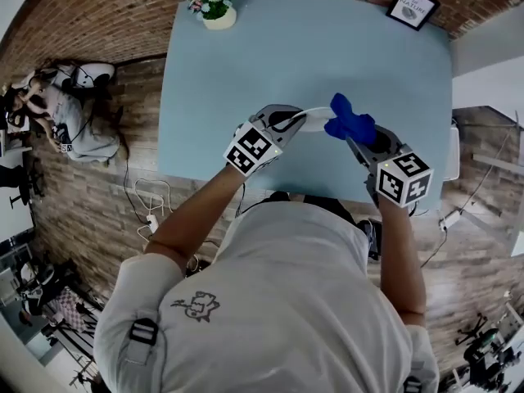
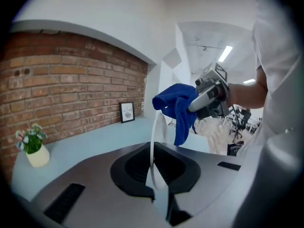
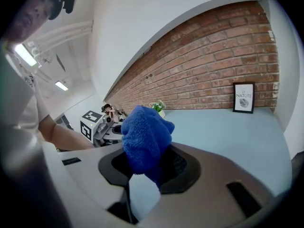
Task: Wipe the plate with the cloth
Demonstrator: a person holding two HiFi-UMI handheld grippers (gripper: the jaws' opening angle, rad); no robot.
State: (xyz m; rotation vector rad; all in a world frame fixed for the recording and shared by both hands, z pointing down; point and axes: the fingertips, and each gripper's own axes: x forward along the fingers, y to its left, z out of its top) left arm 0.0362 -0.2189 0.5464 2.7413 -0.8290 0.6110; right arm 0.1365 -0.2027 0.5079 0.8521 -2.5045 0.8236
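The left gripper [image 1: 288, 126] grips the plate [image 1: 318, 119] by its rim, over the near edge of the bench [image 1: 311, 47]. The right gripper [image 1: 360, 137] is clamped on the blue cloth [image 1: 350, 121]. The cloth sits at the plate's right edge, so the wipe should go leftward.

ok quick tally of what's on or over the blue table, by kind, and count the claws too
plate: 1
blue cloth: 1
flower pot: 1
framed picture: 1
claws: 2, left claw and right claw
total: 6
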